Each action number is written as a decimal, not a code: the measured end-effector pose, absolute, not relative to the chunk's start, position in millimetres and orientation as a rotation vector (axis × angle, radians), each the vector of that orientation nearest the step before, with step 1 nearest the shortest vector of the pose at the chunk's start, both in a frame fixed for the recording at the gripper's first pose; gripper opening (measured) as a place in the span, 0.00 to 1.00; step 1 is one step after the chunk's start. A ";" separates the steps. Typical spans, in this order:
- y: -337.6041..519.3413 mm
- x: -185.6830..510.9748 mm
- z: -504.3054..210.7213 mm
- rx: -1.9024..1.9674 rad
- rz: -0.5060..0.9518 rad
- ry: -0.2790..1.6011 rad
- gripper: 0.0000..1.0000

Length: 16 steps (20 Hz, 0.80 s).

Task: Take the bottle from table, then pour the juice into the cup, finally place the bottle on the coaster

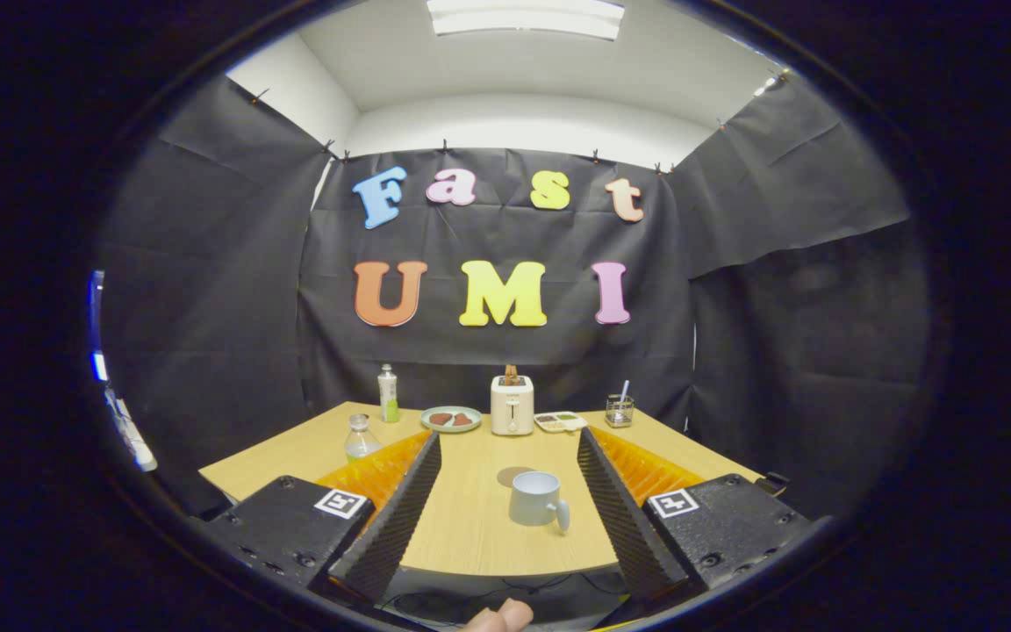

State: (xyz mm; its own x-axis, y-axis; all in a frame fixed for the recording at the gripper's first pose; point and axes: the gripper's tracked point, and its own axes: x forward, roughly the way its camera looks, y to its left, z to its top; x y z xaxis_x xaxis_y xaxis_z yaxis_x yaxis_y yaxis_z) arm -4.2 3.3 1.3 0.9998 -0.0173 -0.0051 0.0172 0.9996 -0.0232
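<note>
Two fingers of the gripper (505, 478) stand wide apart above the near edge of the desk (470, 527), with nothing held between them. Going from left to right: a clear bottle (360, 439) with a pale cap stands near the left edge of the desk, just beyond the left finger and partly hidden behind it. A taller white and green bottle (389, 394) stands further back, at the far left corner. A round plate (451, 419) carrying dark food lies along the far edge. A white toaster (512, 405) stands beside the plate, at the middle of the far edge, with something brown projecting from its top. A flat tray (560, 422) lies just right of the toaster. A clear glass (619, 410) holding a thin stick stands near the far right corner. A brown coaster (514, 475) lies at mid-desk between the fingers. A grey cup (535, 498) stands upright just in front of the coaster, handle pointing right. A fingertip (498, 619) of a person shows below the near edge.
</note>
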 end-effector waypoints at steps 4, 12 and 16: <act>2.4 -3.3 -0.1 0.012 0.011 -0.004 1.00; 3.0 1.9 -6.2 0.033 0.025 -0.019 1.00; 9.3 12.6 -17.7 0.008 0.027 -0.005 1.00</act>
State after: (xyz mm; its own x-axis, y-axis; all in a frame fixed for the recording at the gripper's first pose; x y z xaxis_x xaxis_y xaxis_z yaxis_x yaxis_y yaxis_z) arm 12.6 9.3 -17.7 0.9996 0.0272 0.0052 -0.0272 0.9996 0.0081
